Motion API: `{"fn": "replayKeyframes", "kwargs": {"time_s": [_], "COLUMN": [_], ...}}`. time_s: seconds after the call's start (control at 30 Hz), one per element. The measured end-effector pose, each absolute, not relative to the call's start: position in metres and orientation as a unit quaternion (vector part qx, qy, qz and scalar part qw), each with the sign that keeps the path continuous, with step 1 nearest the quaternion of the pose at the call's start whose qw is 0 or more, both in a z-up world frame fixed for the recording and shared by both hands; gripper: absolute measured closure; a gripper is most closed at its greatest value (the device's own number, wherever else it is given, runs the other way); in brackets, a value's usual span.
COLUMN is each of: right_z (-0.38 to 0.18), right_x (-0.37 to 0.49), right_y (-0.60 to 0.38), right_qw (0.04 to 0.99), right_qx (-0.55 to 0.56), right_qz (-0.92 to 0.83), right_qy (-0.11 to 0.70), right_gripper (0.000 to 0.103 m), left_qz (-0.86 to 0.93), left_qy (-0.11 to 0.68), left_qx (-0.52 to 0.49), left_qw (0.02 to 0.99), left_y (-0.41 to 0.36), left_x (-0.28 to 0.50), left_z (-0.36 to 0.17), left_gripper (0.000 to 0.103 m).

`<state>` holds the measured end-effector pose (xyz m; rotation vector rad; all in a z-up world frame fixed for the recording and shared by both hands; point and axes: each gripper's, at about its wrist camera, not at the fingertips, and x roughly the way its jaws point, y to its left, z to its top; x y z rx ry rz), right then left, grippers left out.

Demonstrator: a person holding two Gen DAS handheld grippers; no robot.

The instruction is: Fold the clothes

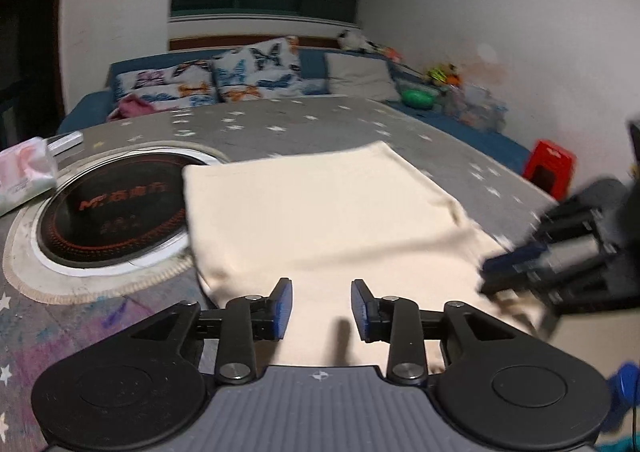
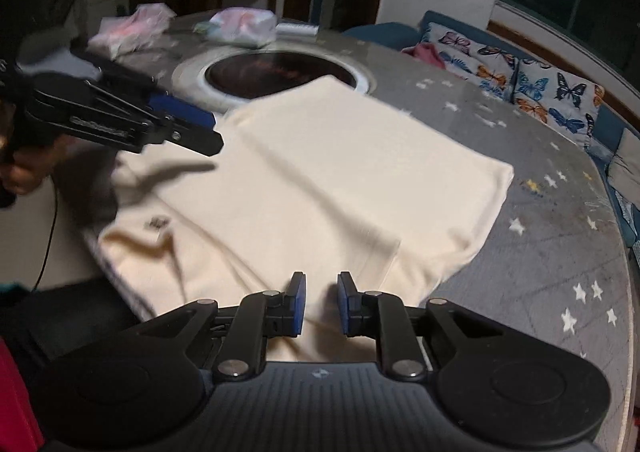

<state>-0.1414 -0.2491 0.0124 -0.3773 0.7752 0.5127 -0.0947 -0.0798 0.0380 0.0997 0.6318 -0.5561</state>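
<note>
A cream garment (image 1: 320, 212) lies folded into a rough rectangle on the grey star-patterned tablecloth (image 1: 320, 124). My left gripper (image 1: 321, 296) hovers over its near edge, open, with nothing between the blue pads. In the left wrist view my right gripper (image 1: 494, 278) shows blurred at the garment's right side. In the right wrist view the garment (image 2: 340, 172) spreads ahead, with a small logo near its left edge. My right gripper (image 2: 321, 288) sits above the near edge, with a narrow gap between its fingers and no cloth pinched. The left gripper (image 2: 208, 134) is held by a hand (image 2: 18, 176) over the garment's left side.
A round induction cooker (image 1: 116, 208) is set into the table beside the garment. A tissue pack (image 1: 24, 176) and plastic bags (image 2: 244, 26) lie at the far side. A blue sofa with butterfly cushions (image 1: 240, 76) and a red box (image 1: 554, 166) stand beyond the table edge.
</note>
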Motion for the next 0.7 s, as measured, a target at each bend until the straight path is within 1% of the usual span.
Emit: {"fn": "replayKeyframes", "kwargs": {"time_s": [0.03, 0.1, 0.13, 0.23, 0.33, 0.47, 0.53, 0.57, 0.7], "right_z": [0.014, 0.019, 0.020, 0.016, 0.011, 0.020, 0.022, 0.023, 0.027], "right_x": [-0.143, -0.146, -0.148, -0.150, -0.151, -0.154, -0.156, -0.157, -0.162], "right_y": [-0.249, -0.249, -0.248, -0.244, -0.242, -0.246, -0.246, -0.246, -0.247], "right_qw": [0.878, 0.881, 0.880, 0.874, 0.872, 0.877, 0.877, 0.877, 0.879], "right_qx": [-0.182, -0.182, -0.183, -0.187, -0.187, -0.181, -0.184, -0.186, -0.190], "right_qz": [0.246, 0.245, 0.248, 0.258, 0.258, 0.258, 0.258, 0.257, 0.253], "right_qy": [0.369, 0.362, 0.362, 0.367, 0.371, 0.363, 0.361, 0.361, 0.357], "right_gripper": [0.087, 0.087, 0.087, 0.087, 0.086, 0.086, 0.082, 0.077, 0.074], "left_qz": [-0.276, -0.286, -0.290, -0.303, -0.312, -0.330, -0.341, -0.347, -0.367], "left_qy": [0.305, 0.299, 0.295, 0.289, 0.285, 0.265, 0.257, 0.253, 0.238], "left_qx": [0.057, 0.074, 0.083, 0.111, 0.145, 0.185, 0.198, 0.203, 0.225], "left_qw": [0.910, 0.907, 0.906, 0.901, 0.895, 0.887, 0.882, 0.880, 0.871], "left_y": [-0.080, -0.079, -0.078, -0.075, -0.074, -0.077, -0.082, -0.084, -0.093], "left_x": [-0.101, -0.115, -0.121, -0.138, -0.153, -0.169, -0.174, -0.176, -0.182], "left_z": [0.039, 0.040, 0.040, 0.040, 0.036, 0.029, 0.026, 0.025, 0.019], "left_gripper": [0.062, 0.054, 0.053, 0.052, 0.050, 0.048, 0.048, 0.048, 0.048]}}
